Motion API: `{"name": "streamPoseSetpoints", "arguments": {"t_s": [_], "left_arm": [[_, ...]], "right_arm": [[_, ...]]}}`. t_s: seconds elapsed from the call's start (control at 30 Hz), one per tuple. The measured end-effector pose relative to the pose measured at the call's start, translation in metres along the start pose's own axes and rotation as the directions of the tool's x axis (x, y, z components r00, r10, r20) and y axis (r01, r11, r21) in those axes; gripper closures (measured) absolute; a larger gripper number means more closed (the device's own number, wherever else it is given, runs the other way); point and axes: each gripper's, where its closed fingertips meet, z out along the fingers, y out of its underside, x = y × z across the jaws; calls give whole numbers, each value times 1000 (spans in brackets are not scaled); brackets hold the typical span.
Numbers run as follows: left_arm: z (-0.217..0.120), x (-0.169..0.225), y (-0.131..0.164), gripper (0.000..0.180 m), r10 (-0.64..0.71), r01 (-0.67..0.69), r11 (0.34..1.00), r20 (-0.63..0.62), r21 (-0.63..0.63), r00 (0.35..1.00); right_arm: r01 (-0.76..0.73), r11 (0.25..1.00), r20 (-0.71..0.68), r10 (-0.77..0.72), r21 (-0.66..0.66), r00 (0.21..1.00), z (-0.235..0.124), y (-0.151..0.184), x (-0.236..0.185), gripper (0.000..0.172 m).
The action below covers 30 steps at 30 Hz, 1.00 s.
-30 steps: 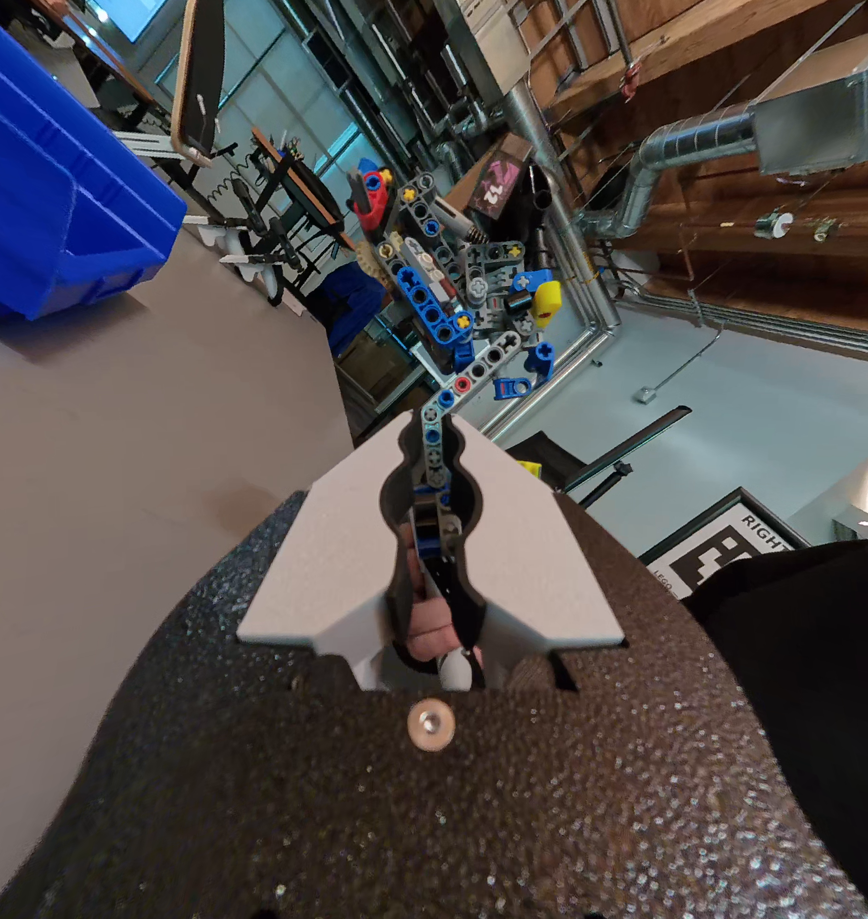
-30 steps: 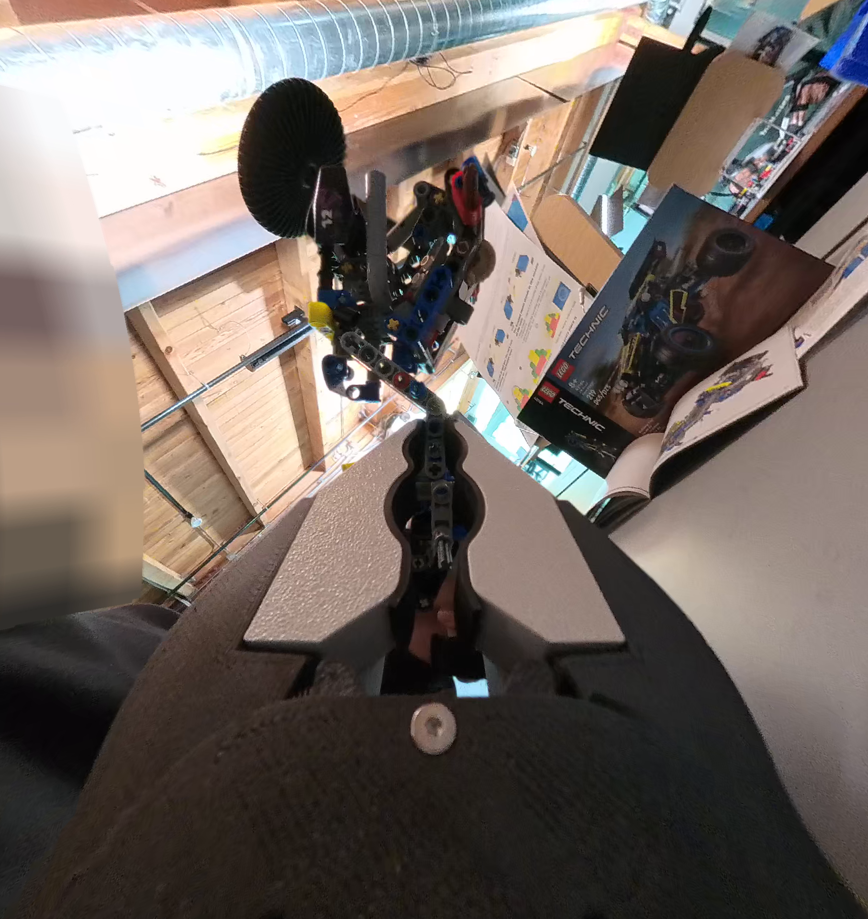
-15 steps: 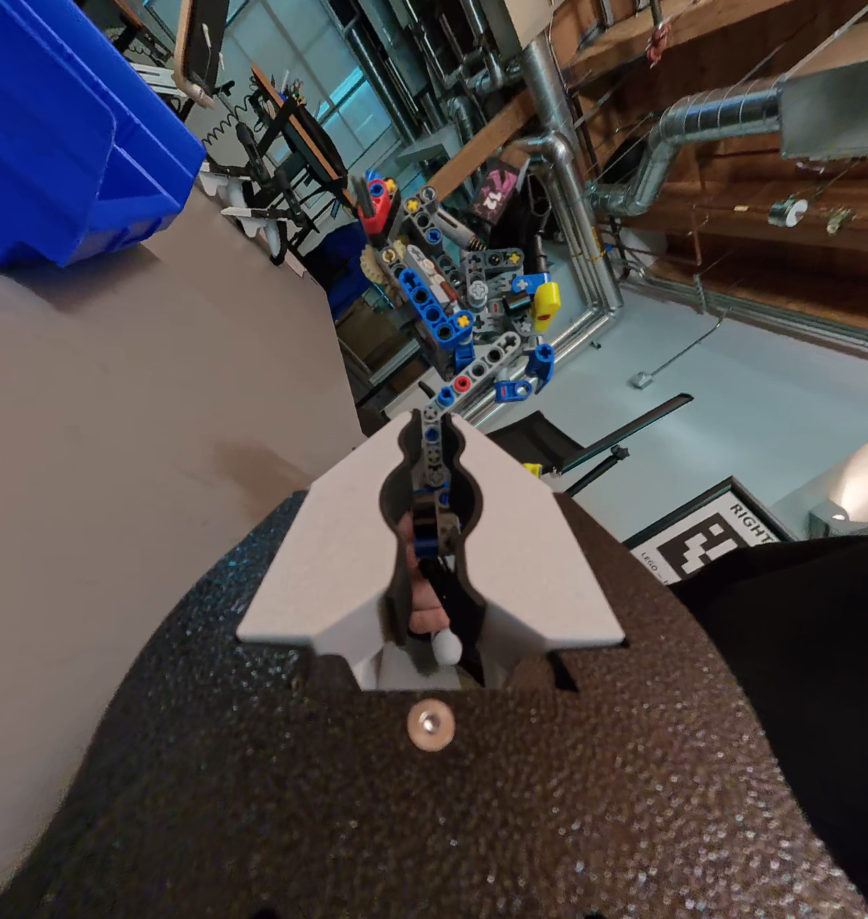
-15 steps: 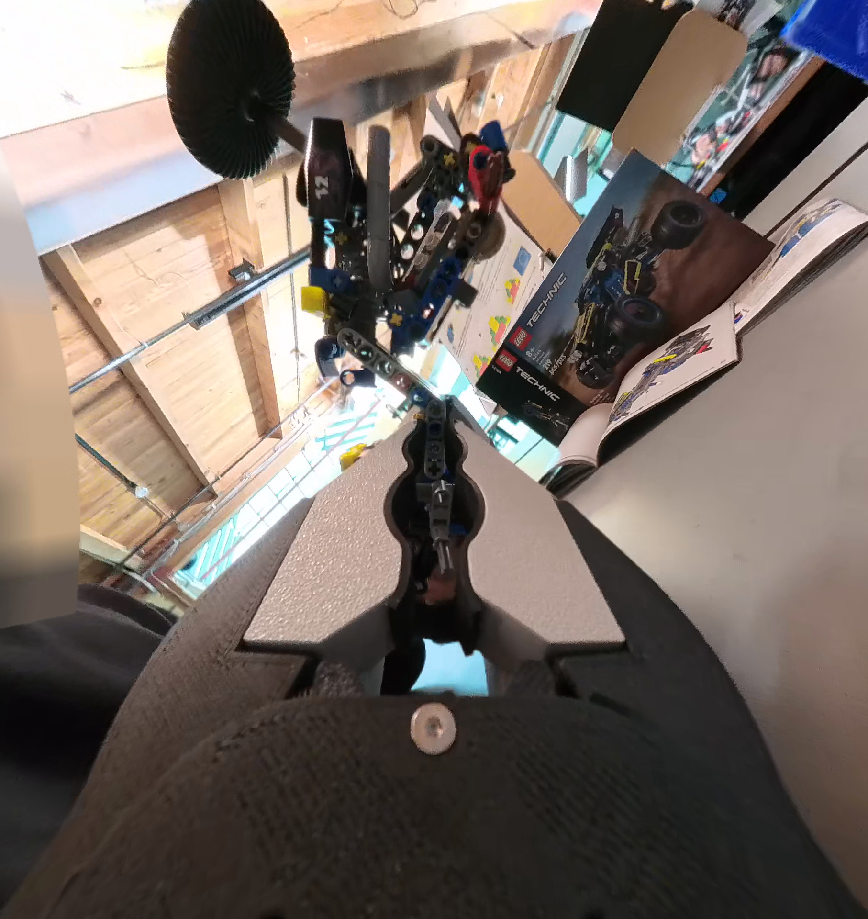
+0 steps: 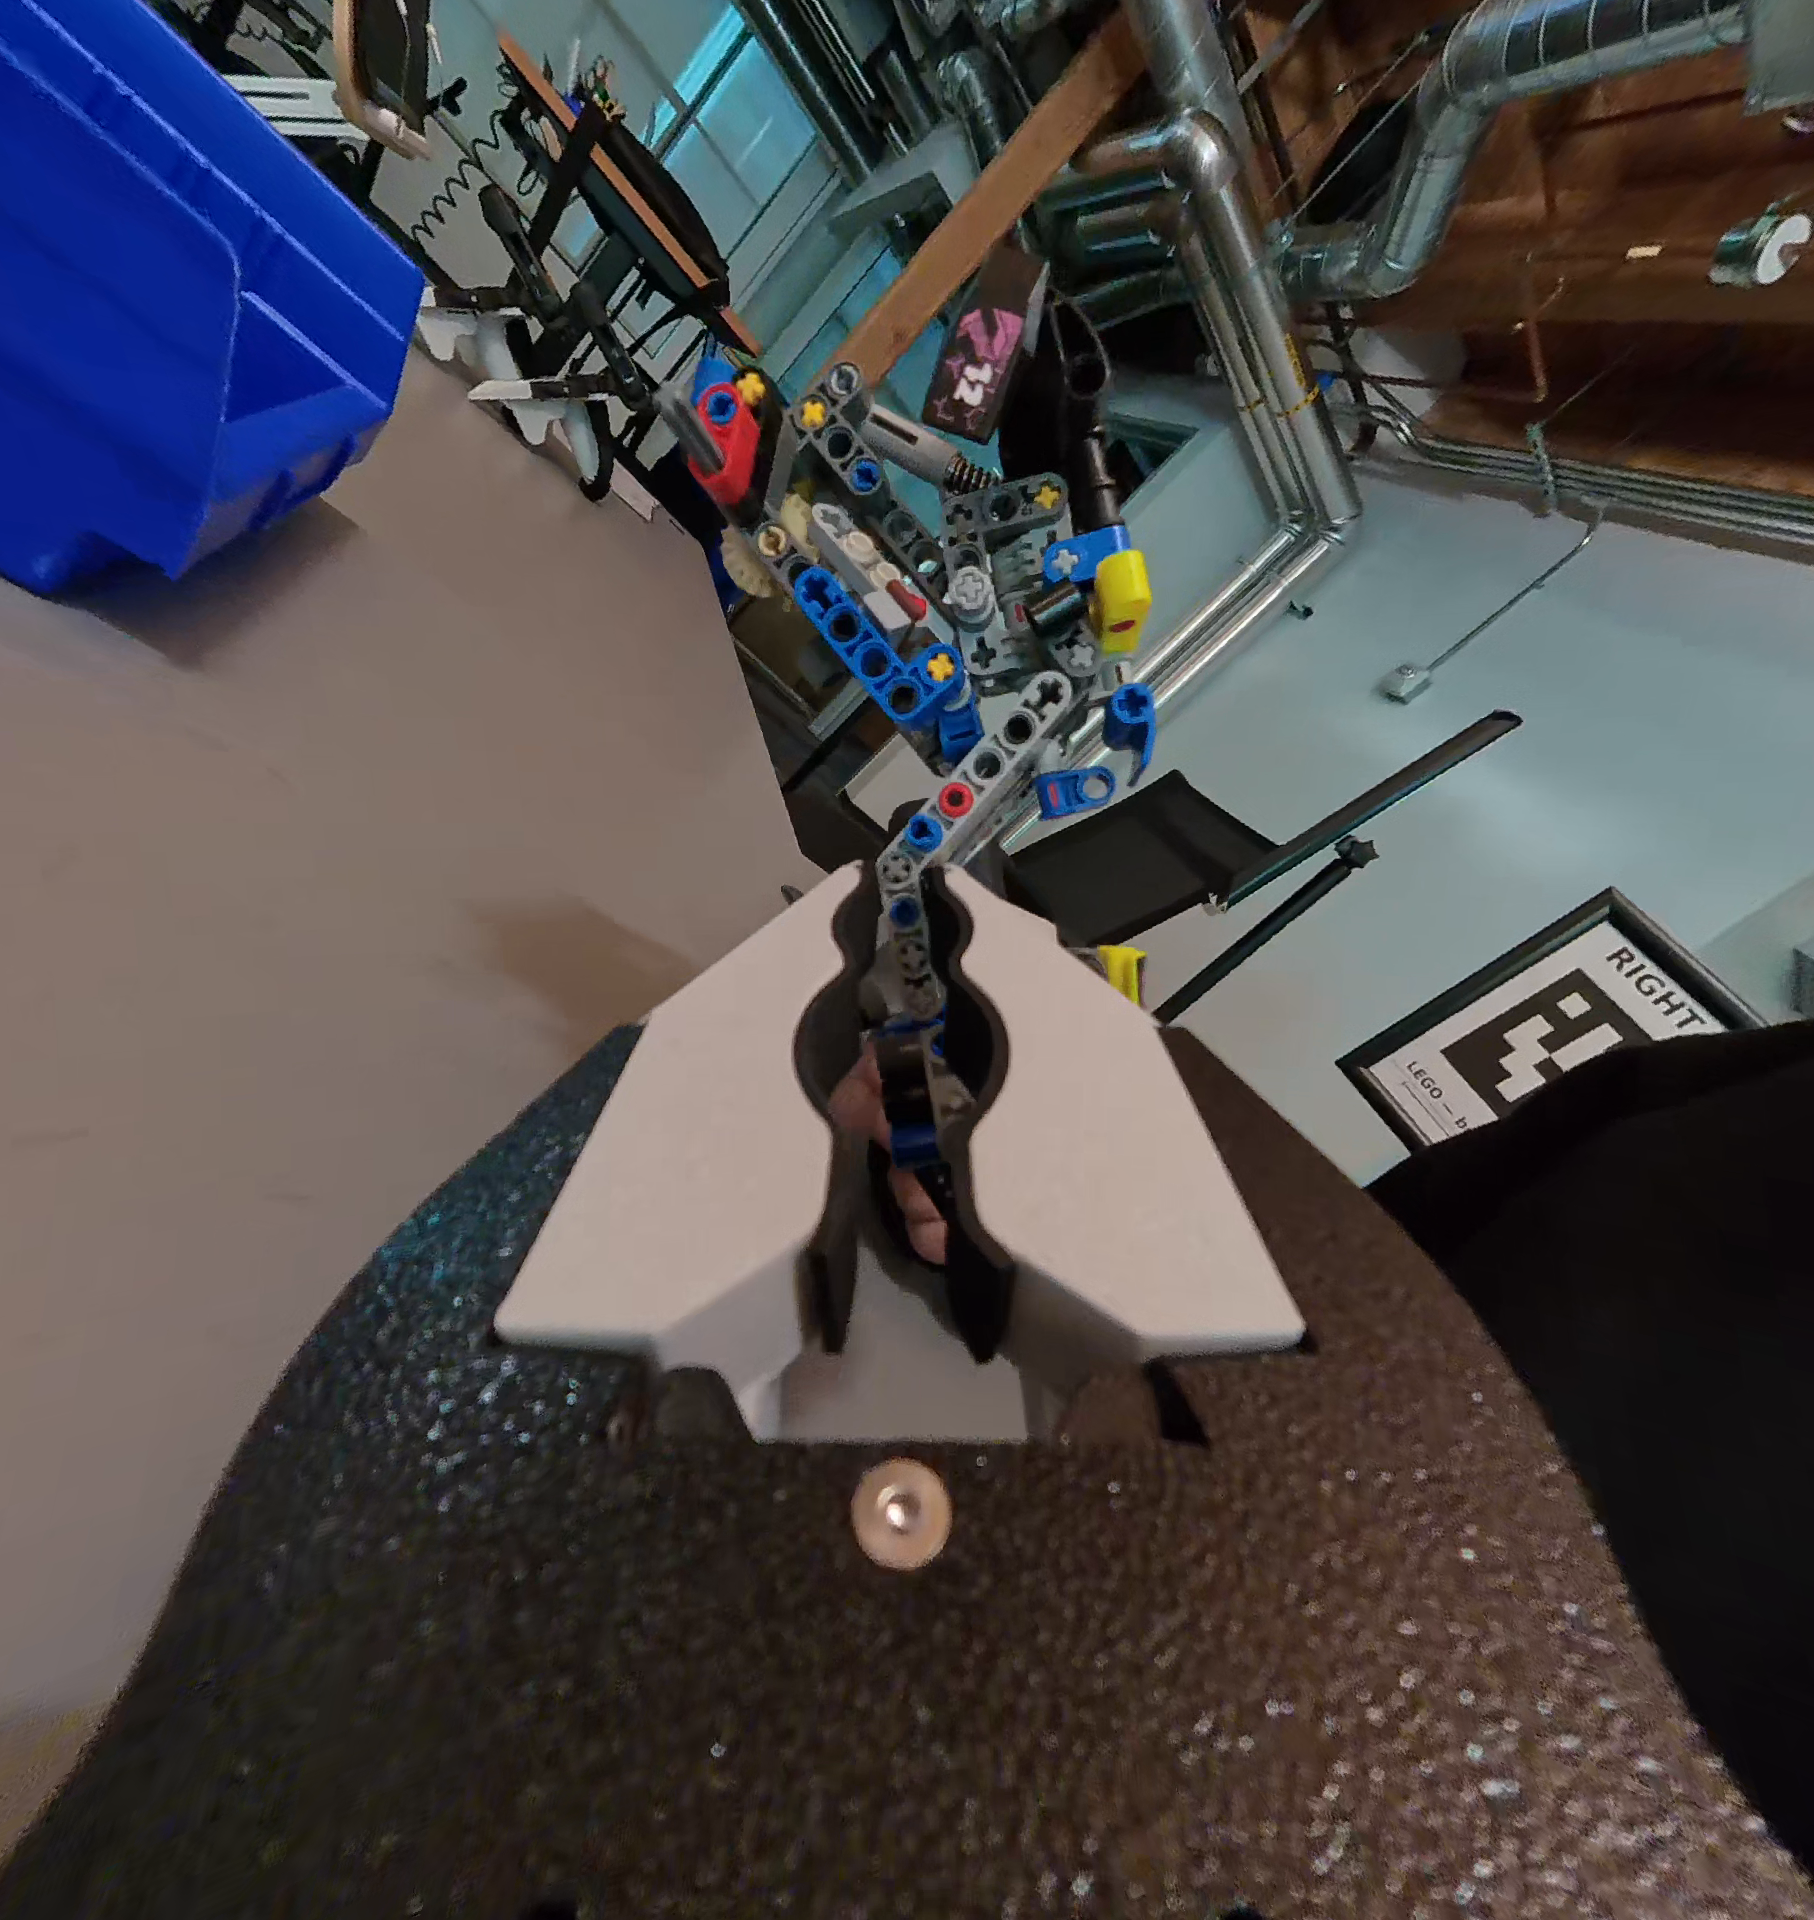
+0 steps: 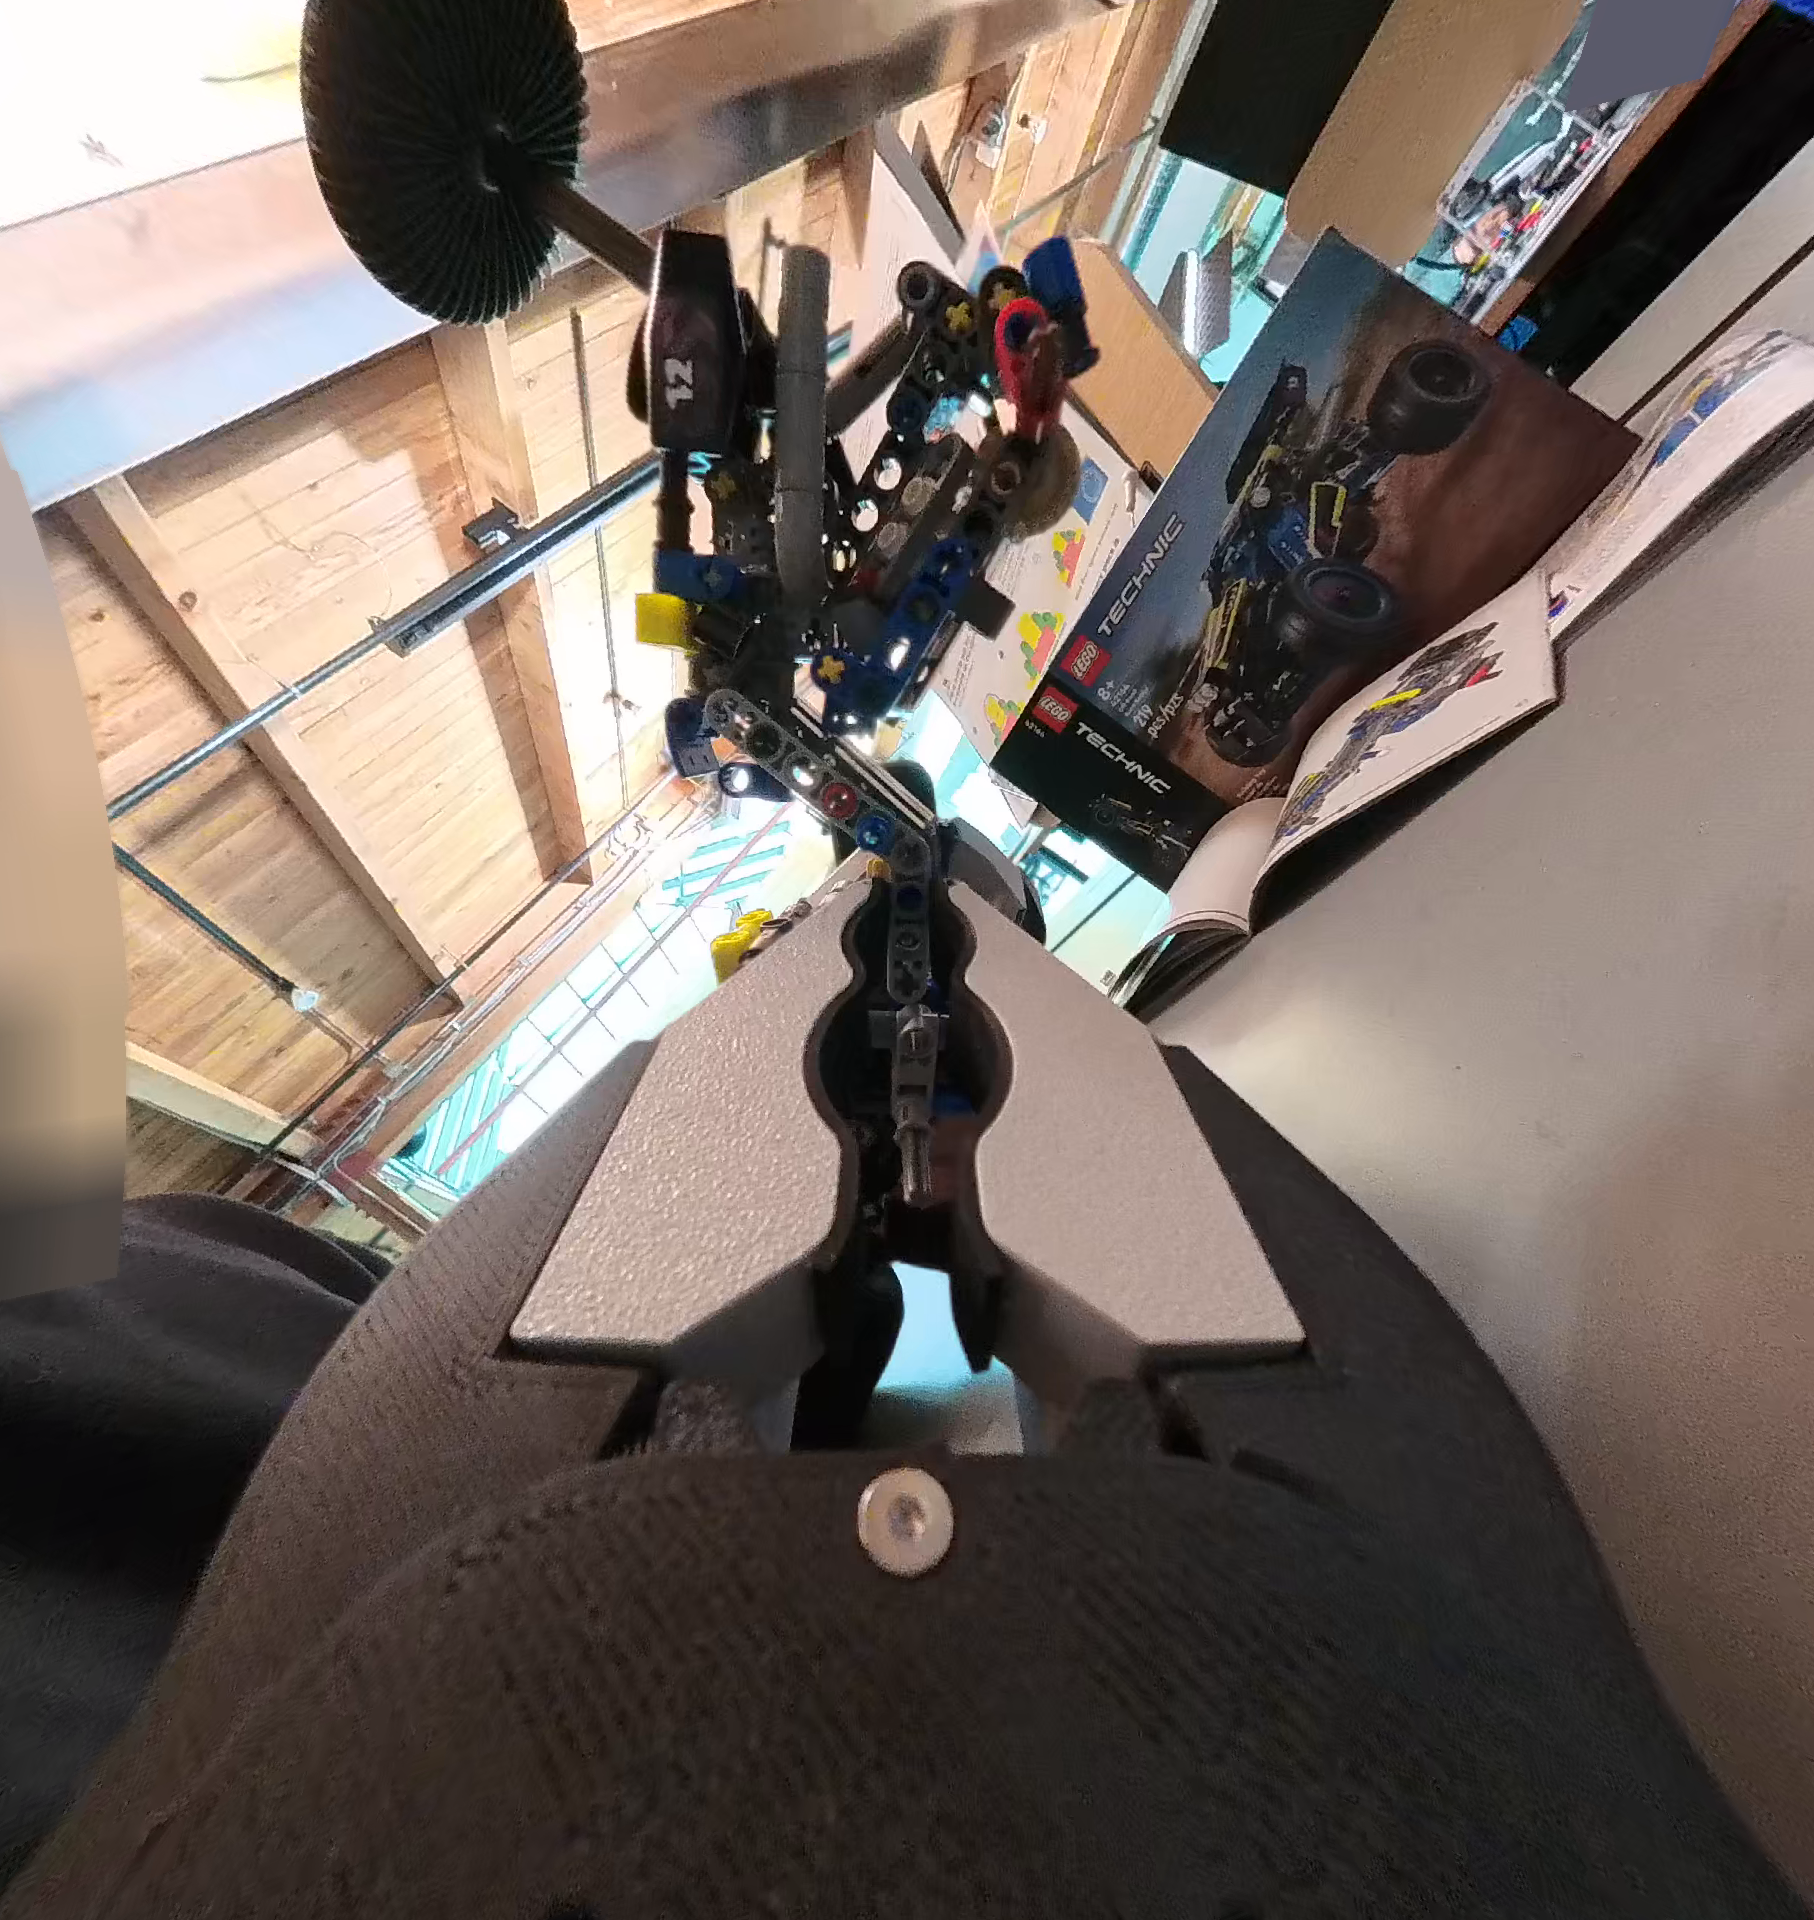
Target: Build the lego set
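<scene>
Still both grippers (image 5: 908,894) (image 6: 908,894) clamped on brick model (image 5: 924,582), table (image 5: 311,831) nearer.

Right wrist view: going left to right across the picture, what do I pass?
Dark sleeve → black fan-shaped disc → brick model, its grey beam clamped in the right gripper → boxed set → open instruction booklet.

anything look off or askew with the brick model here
Nothing looks broken. The multicoloured toy-brick model is held up off the grey table, both claws clamped on its bent grey beam; one black wheel sticks out alone.
</scene>
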Motion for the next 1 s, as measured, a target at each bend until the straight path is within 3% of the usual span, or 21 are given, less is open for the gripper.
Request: {"name": "streamPoseSetpoints", "arguments": {"t_s": [0.27,0.53,0.73,1.0], "left_arm": [[0,4,6,174,45,-44,997,8,-57,999],[1,0,8,174,-58,57,998,-19,-34,998],[0,3,16,175,-39,34,994,-44,-101,998],[1,3,8,175,-70,69,998,-73,-13,995]], "right_arm": [[32,999,0,-32,-23,999,3,4,-1,167],[33,999,-48,-34,-30,998,3,5,4,167],[1,982,-17,-5,-187,1000,-2,16,4,166],[22,995,15,-21,-98,1000,5,8,2,167]]}}
